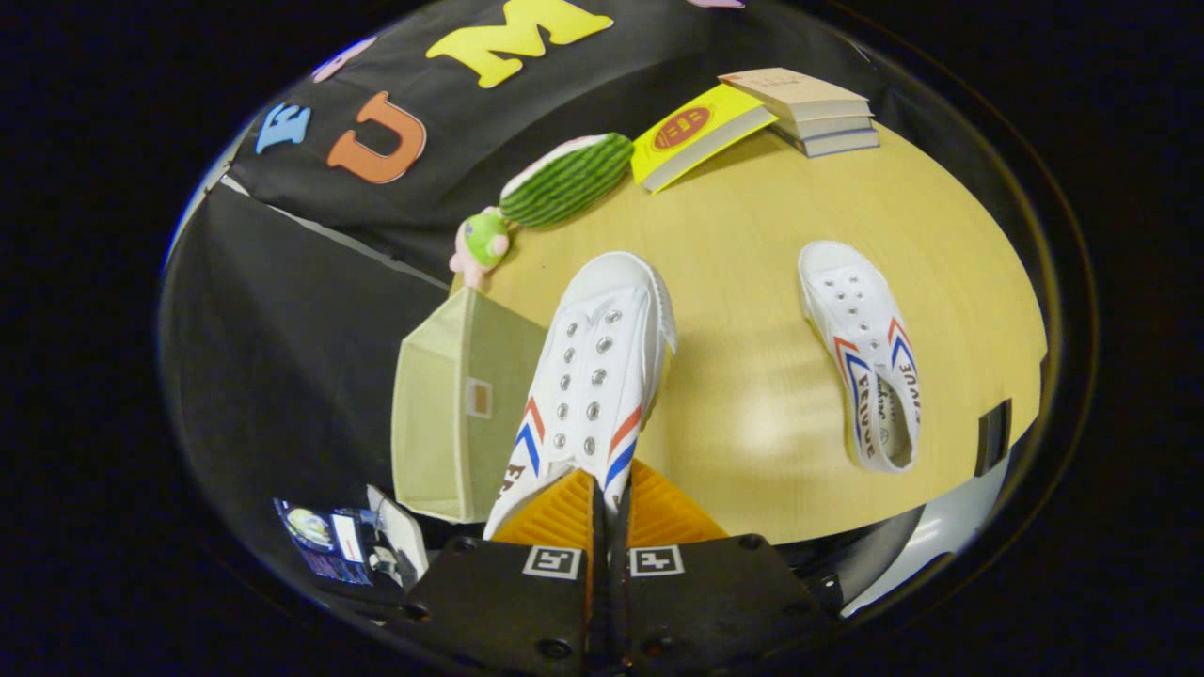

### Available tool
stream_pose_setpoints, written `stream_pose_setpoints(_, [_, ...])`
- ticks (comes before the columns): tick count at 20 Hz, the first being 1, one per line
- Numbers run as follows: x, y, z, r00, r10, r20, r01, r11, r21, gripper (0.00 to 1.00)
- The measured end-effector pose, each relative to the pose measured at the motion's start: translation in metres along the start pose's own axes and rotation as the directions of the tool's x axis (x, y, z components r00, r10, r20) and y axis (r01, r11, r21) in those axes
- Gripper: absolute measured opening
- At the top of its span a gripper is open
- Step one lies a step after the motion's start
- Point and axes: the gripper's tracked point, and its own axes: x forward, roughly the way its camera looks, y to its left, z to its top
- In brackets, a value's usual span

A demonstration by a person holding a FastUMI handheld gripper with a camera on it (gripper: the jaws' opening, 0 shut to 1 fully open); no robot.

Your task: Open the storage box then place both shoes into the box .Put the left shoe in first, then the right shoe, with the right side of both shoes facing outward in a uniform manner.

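Note:
My gripper [602, 494] is shut on the heel edge of a white canvas shoe [593, 376] with red and blue chevrons; the shoe hangs toe-forward above the wooden table [752, 235]. Left of the held shoe stands the beige fabric storage box [451, 414] at the table's left edge, seen from its side with a small label; its opening does not show from here. The other white shoe [861, 348] lies flat on the table to the right, toe pointing away, opening up.
Beyond the held shoe lie a watermelon-slice plush [564, 179] and a small green and pink plush [483, 242]. A yellow book [696, 132] and a stack of books [814, 113] sit at the table's far side. The table's near right edge curves round.

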Motion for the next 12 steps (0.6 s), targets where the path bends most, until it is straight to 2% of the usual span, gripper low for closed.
stream_pose_setpoints(4, [-0.020,0.078,0.003,0.998,0.034,0.050,-0.029,0.993,-0.111,0.05])
stream_pose_setpoints(6, [-0.018,0.116,-0.003,0.997,0.058,0.056,-0.051,0.992,-0.118,0.05])
stream_pose_setpoints(9, [0.010,0.160,-0.006,0.995,0.058,0.076,-0.049,0.992,-0.117,0.05])
stream_pose_setpoints(12, [0.050,0.193,-0.020,0.998,0.039,0.042,-0.032,0.988,-0.149,0.05])
